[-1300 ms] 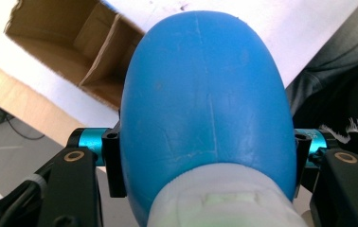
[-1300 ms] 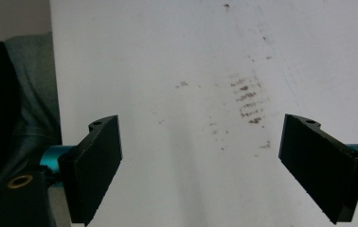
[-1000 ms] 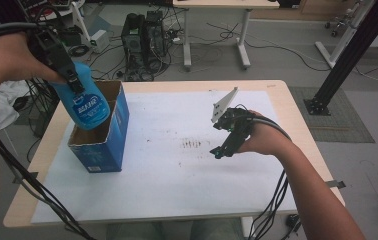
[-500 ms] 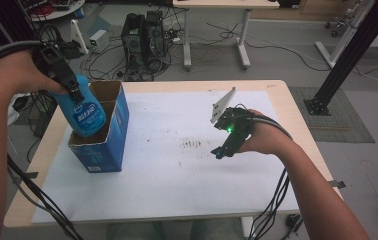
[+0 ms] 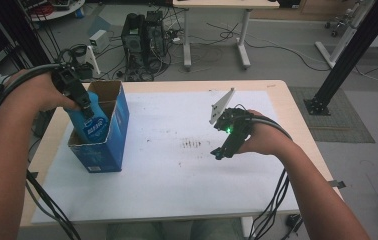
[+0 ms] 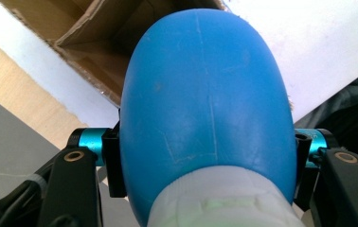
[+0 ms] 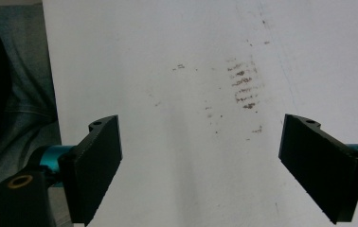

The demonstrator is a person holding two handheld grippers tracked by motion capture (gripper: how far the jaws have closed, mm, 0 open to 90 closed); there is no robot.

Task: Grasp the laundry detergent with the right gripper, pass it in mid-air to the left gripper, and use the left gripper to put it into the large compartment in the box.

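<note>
Right gripper (image 7: 201,161) gapes wide — over stained (brownish) white sheet (image 7: 177,56).

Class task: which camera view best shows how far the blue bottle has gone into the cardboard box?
The high view: the blue bottle stands partly inside the cardboard box, held by the left gripper. The left gripper view shows its rounded body close up; the right gripper view faces the table.
</note>
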